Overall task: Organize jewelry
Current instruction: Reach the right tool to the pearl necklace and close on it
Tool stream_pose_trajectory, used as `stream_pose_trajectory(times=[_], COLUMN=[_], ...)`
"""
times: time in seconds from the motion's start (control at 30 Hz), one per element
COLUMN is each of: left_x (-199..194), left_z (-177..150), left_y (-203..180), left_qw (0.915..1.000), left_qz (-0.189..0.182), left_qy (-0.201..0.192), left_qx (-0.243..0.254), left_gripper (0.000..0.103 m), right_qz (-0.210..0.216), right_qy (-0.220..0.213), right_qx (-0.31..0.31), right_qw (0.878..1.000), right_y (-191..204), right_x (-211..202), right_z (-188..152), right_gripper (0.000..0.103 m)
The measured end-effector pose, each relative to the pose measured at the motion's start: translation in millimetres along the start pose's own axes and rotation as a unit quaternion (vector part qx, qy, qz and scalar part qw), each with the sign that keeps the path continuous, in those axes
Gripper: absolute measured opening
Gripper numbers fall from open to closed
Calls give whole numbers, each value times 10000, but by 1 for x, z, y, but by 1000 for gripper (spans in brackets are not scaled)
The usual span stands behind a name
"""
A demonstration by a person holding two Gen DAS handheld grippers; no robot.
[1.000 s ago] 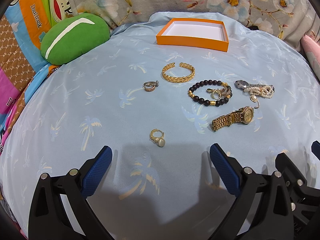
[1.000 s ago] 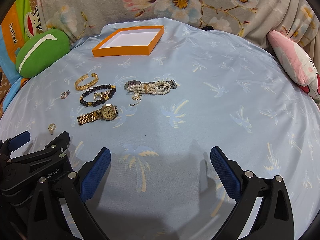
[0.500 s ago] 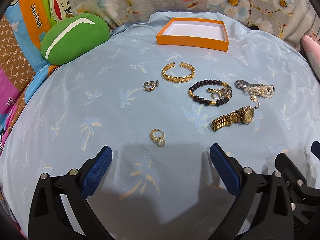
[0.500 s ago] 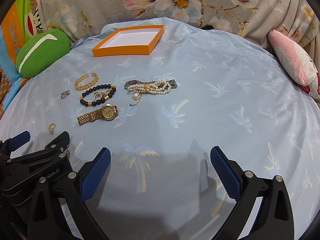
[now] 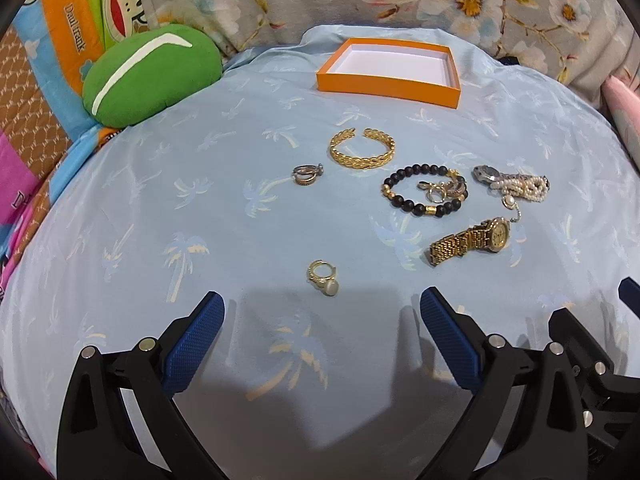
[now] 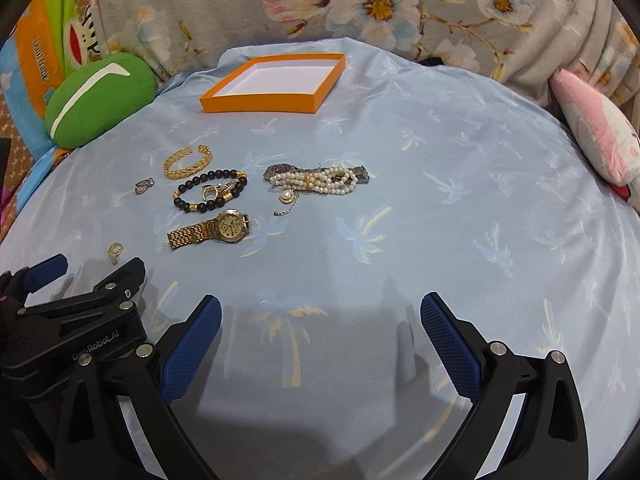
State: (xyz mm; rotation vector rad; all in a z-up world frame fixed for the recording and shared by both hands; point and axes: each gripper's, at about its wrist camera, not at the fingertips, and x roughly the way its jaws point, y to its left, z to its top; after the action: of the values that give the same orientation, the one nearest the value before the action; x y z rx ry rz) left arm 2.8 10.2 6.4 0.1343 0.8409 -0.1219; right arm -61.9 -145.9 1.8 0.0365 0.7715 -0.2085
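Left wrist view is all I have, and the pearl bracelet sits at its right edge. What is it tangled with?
Observer: The pearl bracelet lies across a silver watch, and the watch's dark strap end pokes out past the pearls on the right.
Operator: Is there any more jewelry further right?
Observer: None that shows. Only blue cloth runs from there to a pink pillow.
Operator: Is the right gripper free?
Observer: Yes. The right gripper is open with nothing between its fingers.
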Motion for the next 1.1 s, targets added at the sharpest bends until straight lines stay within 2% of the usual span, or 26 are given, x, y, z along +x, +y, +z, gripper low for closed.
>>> stream_pose_trajectory(times=[0.13, 0.2, 0.3, 0.53, 0.6, 0.7, 0.97, 1.03, 1.1], left_x=[3, 2, 4, 10, 12, 13, 17, 18, 20], left_z=[4, 6, 10, 14, 15, 16, 21, 22, 22], left_y=[20, 31, 43, 54, 57, 58, 53, 51, 49], left_qw=[9995, 9988, 9980, 9980, 9977, 9977, 9980, 9981, 9980], left_qz=[-20, 14, -12, 30, 1, 23, -61, -78, -102], left_qy=[97, 98, 137, 304, 351, 361, 377, 385, 405], left_qx=[-309, -480, -619, -561, -585, -578, -495, -476, -483], left_gripper=[96, 96, 96, 96, 96, 96, 96, 96, 96], right_qz=[152, 268, 526, 823, 883, 1043, 1375, 1422, 1426], right_qy=[-316, -343, -255, -26, 76, 230, 626, 782, 811], right_qx=[-696, -969, -1154, -1446, -1592, -1617, -1594, -1490, -1370], right_qw=[9970, 9943, 9916, 9861, 9833, 9810, 9756, 9754, 9769], right_y=[0, -3, -9, -7, -3, -3, -13, -16, -18], right_x=[-3, 0, 11, 42, 53, 66, 86, 88, 86], right_z=[16, 28, 46, 73, 77, 82, 85, 83, 80], right_gripper=[93, 85, 73, 54, 45, 37, 35, 22, 21])
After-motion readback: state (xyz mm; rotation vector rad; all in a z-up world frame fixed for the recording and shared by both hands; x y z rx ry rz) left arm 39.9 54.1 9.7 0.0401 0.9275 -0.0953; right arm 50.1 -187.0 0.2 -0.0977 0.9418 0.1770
